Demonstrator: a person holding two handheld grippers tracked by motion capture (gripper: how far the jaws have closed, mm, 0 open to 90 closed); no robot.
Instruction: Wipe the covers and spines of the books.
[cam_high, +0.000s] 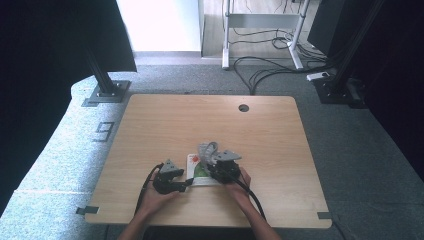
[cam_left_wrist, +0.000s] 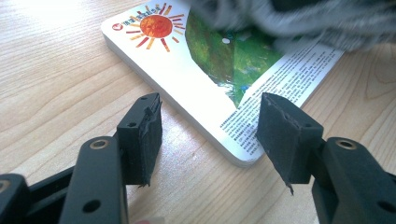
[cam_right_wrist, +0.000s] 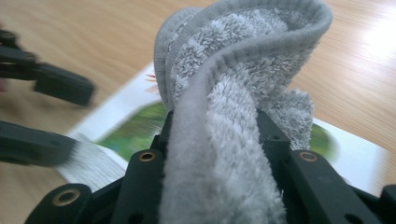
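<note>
A white board book (cam_left_wrist: 205, 79) with an orange sun and a green picture lies flat on the wooden table (cam_high: 165, 130); it also shows as the book (cam_high: 196, 169) and the book (cam_right_wrist: 121, 126). My left gripper (cam_left_wrist: 210, 135) is open, its jaws on either side of the book's near corner, low over the table; it shows as the left gripper (cam_high: 186, 184). My right gripper (cam_right_wrist: 212, 135) is shut on a grey terry cloth (cam_right_wrist: 233, 88), held over the book. The cloth (cam_high: 207, 150) and right gripper (cam_high: 216, 165) sit above the book's right part.
The table has a round cable hole (cam_high: 243, 108) at its far right. Beyond it lie grey carpet, a white desk frame (cam_high: 260, 30) with cables on the floor, and black stand bases (cam_high: 107, 92) at both far corners.
</note>
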